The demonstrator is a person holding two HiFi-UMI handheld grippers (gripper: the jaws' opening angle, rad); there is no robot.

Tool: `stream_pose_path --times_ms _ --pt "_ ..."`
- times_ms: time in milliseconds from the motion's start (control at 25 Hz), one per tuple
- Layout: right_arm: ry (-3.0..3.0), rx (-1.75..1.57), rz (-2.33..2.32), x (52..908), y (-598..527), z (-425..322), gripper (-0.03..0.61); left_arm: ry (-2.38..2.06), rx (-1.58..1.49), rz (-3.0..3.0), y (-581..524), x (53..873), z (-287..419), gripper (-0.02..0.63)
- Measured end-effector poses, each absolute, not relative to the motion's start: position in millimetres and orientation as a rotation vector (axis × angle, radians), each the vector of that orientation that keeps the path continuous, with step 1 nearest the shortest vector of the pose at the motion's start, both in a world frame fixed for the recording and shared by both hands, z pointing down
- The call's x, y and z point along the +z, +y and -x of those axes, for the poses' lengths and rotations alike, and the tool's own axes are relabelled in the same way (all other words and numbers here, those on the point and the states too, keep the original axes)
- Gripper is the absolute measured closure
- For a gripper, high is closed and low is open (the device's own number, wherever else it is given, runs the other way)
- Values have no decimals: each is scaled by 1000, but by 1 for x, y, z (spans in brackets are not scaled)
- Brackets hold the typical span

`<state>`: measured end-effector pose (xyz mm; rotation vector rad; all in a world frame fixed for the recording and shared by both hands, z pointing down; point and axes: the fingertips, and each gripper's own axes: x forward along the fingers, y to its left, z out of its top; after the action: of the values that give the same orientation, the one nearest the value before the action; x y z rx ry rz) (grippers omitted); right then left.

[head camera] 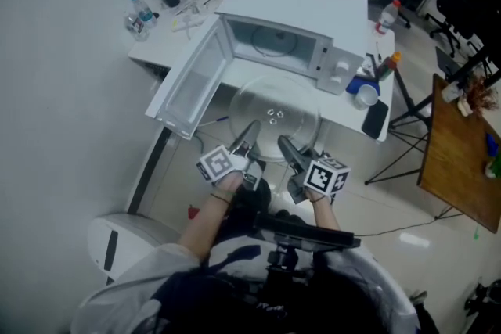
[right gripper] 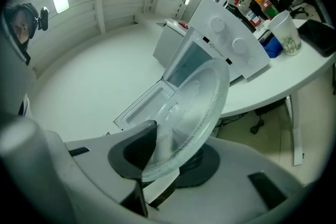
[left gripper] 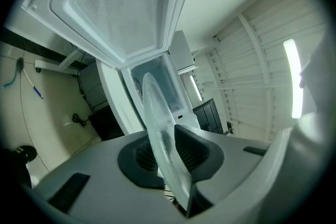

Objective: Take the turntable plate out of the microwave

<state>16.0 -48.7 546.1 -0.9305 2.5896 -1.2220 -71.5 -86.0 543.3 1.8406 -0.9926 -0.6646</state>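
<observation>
The round clear glass turntable plate hangs level in front of the white microwave, outside its cavity and over the table's front edge. The microwave door is swung wide open to the left. My left gripper is shut on the plate's near rim at the left, and my right gripper is shut on the near rim at the right. In the left gripper view the plate stands edge-on between the dark pads. In the right gripper view the plate is clamped between the pads.
The white table carries a white cup, a black phone and a red-capped bottle right of the microwave. Bottles and cables lie at the back left. A wooden table stands to the right.
</observation>
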Motion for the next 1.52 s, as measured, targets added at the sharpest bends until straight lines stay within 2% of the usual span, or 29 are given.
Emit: stream_pose_path --times_ms 720,1520 --pt "2600 -1174 872 533 46 -58 471 -1013 -668 -1886 11 524 29 551" --pt "2659 -1160 815 526 56 -43 468 -1060 -716 -1861 25 520 45 551"
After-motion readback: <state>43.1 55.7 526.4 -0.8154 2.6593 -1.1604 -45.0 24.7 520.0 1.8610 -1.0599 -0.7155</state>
